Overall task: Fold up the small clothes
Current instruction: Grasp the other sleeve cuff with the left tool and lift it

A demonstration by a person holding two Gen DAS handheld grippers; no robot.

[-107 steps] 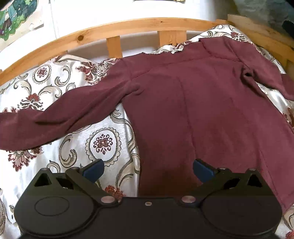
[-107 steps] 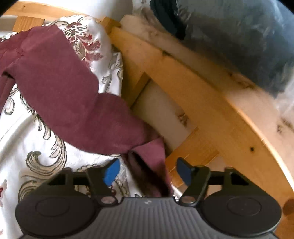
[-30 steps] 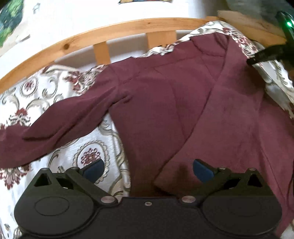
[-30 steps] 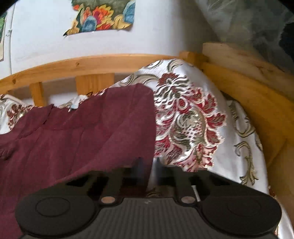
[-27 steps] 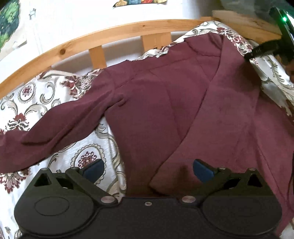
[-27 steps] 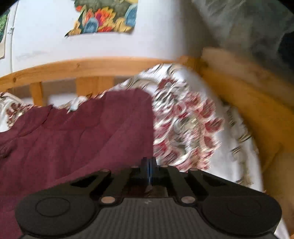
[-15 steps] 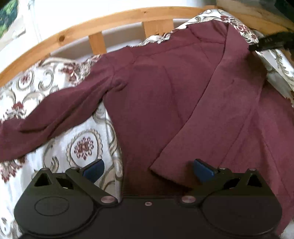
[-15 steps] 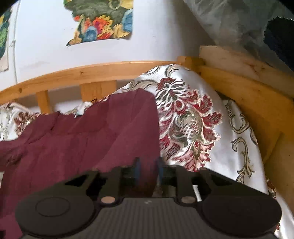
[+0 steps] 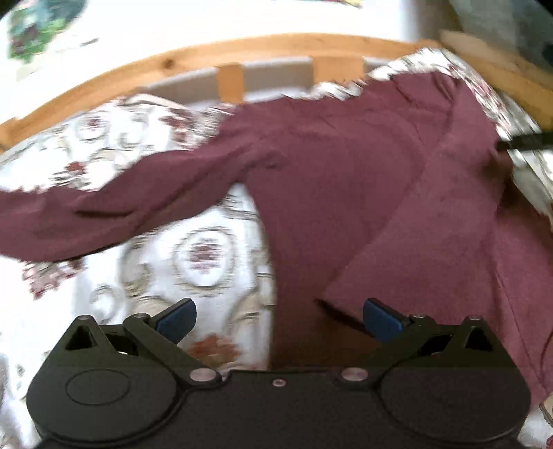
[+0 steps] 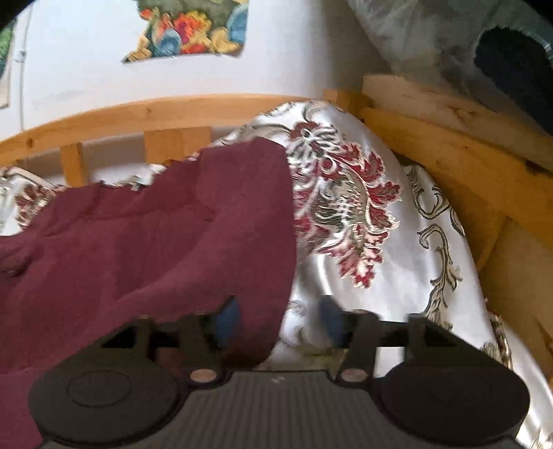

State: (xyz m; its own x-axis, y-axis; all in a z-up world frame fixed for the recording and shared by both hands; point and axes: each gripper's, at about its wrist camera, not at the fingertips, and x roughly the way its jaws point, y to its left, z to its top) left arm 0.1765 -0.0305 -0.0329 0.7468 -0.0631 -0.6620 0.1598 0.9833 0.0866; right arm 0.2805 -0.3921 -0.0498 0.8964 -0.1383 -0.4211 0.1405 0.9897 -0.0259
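A white wall point(image 10: 103, 79) carries a colourful picture point(image 10: 193, 29). Below it runs a curved wooden bed rail point(image 9: 242, 48) with short slats. A white bedspread point(image 10: 397, 276) with red floral patterns covers the bed in daylight.

We count one maroon long-sleeved top point(image 9: 345, 179) spread on one floral bedspread point(image 9: 207, 255). The top has two sleeves: one sleeve point(image 9: 114, 207) stretches out flat to the side, and the other, the folded sleeve point(image 9: 425, 224), lies across the body. We see two grippers: the left gripper point(image 9: 279, 316) and the right gripper point(image 10: 279, 319), each with two blue-padded fingers. One wooden bed frame point(image 10: 145, 114) runs behind, and we make out two upright slats point(image 9: 231, 83) in its far rail. On the wall we count two pictures, with one colourful picture point(image 10: 190, 31) largely in view.
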